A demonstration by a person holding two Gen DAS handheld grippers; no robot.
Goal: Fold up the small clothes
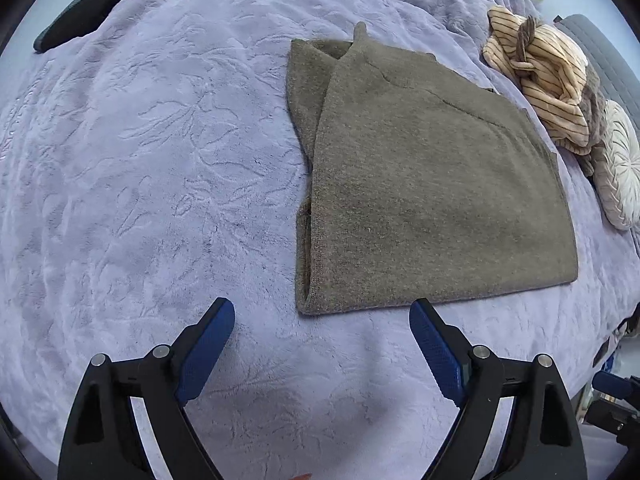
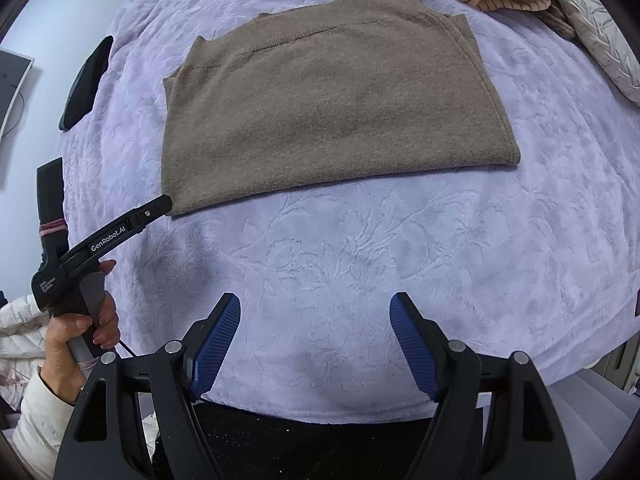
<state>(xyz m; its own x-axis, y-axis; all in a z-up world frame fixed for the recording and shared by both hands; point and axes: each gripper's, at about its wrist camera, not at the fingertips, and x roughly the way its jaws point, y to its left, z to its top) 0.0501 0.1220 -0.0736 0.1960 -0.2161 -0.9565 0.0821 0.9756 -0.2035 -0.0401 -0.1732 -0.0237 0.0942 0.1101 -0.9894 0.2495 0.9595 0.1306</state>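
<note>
A brown knit garment (image 1: 420, 184) lies folded flat on the lilac bedspread (image 1: 160, 160). In the right wrist view the garment (image 2: 332, 112) lies ahead, collar side far. My left gripper (image 1: 322, 312) is open and empty, just short of the garment's near edge, its right finger (image 1: 432, 340) close to the hem. My right gripper (image 2: 316, 312) is open and empty over the bare bedspread (image 2: 400, 248), well short of the garment. The left gripper also shows in the right wrist view (image 2: 160, 206), its tip beside the garment's near left corner.
A striped beige cloth pile (image 1: 544, 76) and a pale round cushion (image 1: 620, 164) lie at the far right. A dark object (image 1: 92, 4) lies at the far left of the bed. The bed's front edge (image 2: 320, 416) is just below my right gripper.
</note>
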